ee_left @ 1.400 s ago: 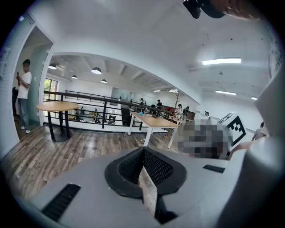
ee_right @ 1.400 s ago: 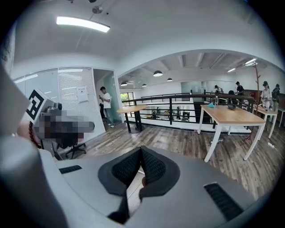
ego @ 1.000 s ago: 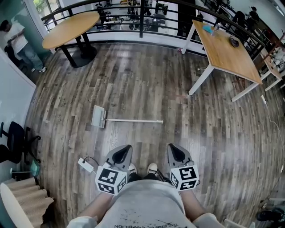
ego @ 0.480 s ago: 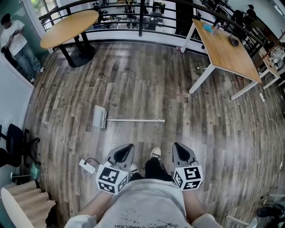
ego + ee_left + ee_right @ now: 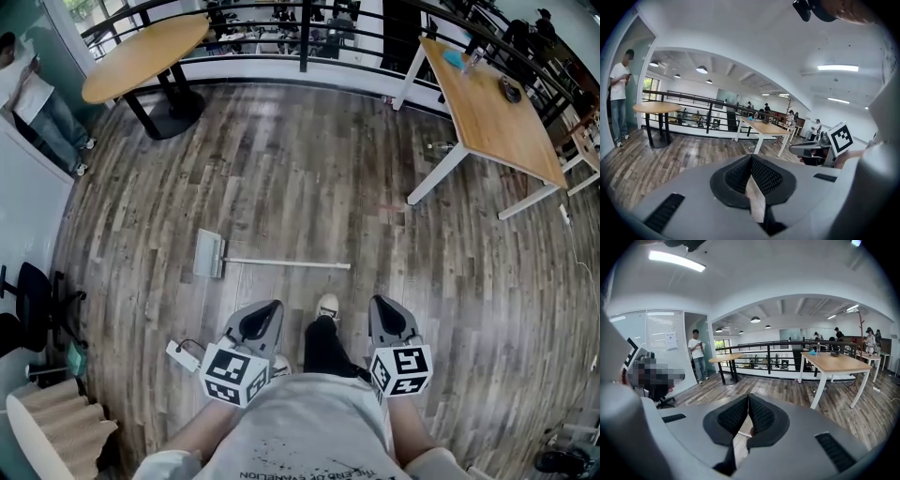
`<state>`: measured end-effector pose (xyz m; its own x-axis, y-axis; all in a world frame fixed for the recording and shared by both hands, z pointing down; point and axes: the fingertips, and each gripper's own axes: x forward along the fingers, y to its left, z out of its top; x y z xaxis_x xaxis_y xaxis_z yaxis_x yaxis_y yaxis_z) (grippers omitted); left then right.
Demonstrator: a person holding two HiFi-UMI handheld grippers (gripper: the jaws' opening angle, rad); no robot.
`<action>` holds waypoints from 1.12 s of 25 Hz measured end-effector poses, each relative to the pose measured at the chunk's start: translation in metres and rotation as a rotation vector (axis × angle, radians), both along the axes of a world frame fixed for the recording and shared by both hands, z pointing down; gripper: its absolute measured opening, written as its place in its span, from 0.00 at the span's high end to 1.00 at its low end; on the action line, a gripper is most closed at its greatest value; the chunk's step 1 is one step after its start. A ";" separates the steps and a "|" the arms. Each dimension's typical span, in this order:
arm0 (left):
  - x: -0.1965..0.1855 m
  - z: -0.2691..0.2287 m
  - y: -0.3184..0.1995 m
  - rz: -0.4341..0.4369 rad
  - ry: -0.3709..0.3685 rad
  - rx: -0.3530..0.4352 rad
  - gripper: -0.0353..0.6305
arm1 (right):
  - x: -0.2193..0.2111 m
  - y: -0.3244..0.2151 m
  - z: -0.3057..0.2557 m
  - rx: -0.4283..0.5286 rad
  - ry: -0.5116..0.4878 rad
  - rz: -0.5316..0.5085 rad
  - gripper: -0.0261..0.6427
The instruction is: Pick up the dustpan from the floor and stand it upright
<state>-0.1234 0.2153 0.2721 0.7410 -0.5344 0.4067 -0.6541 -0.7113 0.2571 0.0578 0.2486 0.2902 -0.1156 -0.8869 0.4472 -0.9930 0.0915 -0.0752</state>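
1. Flat on the dark wood-plank floor [image 5: 281, 169]: the grey flat-panned dustpan with a long white handle [image 5: 208, 254]. Pan to the left, handle stretched out to the right, nowhere near upright.
2. Just on the near side of that handle: a white shoe [image 5: 328, 306] at the end of a dark trouser leg. Toe close to the handle, but clear of it.
3. Left of the shoe: the grey left gripper [image 5: 266, 311] with its black-and-white marker cube, well short of the dustpan. From its own view [image 5: 751, 157]: jaws pressed together at the tips, gripping nothing.
4. Right of the shoe: the matching grey right gripper [image 5: 382, 306], also apart from the dustpan. From its own view [image 5: 748, 397]: jaws closed tight as well, nothing caught between them.
5. Down by the left gripper, on its outer side: a white power strip with a thin cable [image 5: 181, 354] on the planks.
6. Further out:
   - far left, a round wooden table on a black pedestal [image 5: 145, 52];
   - far right, a rectangular wooden table on white legs [image 5: 487, 103];
   - behind both, a black metal railing [image 5: 305, 37] across the far edge.
7. Out at the left edge: a standing person in a white top and jeans [image 5: 37, 94], and nearer, a black office chair [image 5: 28, 300].
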 end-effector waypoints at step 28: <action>0.107 0.022 -0.212 -0.031 -0.016 -0.041 0.91 | 0.098 -0.197 0.044 -0.112 -0.018 -0.108 0.92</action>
